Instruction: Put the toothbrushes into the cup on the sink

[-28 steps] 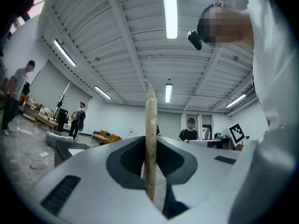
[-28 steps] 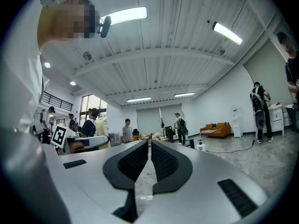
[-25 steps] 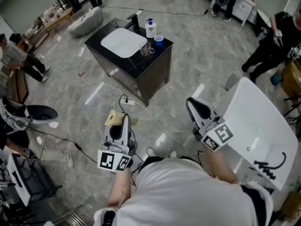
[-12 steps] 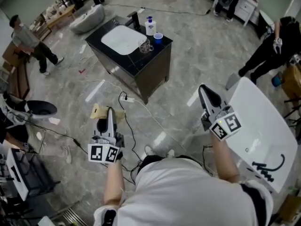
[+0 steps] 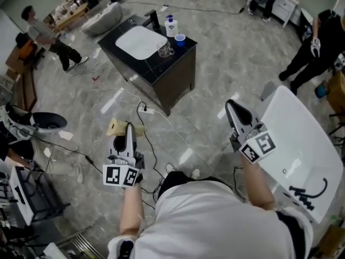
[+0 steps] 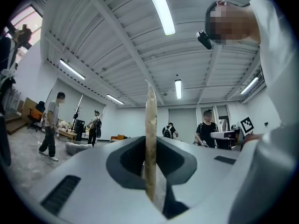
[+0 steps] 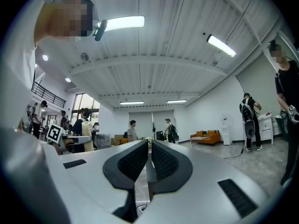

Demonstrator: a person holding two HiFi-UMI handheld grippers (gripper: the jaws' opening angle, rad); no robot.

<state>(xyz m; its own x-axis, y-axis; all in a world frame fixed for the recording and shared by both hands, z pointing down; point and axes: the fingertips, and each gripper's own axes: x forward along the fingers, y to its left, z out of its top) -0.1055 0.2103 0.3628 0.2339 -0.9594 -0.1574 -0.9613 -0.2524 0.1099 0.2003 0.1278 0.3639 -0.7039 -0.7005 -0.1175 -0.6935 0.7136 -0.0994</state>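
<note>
A thin tan flat piece is pinched in the left claw, the right claw is shut empty, and the small blue cup is seen well apart on the black sink desk, no toothbrush being made out, so an approach is judged next.

The floor is shiny grey stone. The counter has a glossy black top and a smooth white basin. On it stand a clear glass cup and a blue plastic cup. The left claw and the right claw are smooth, matt, pale plastic with dark bumpy pads. The tan piece in the left claw looks rough, like cardboard.
</note>
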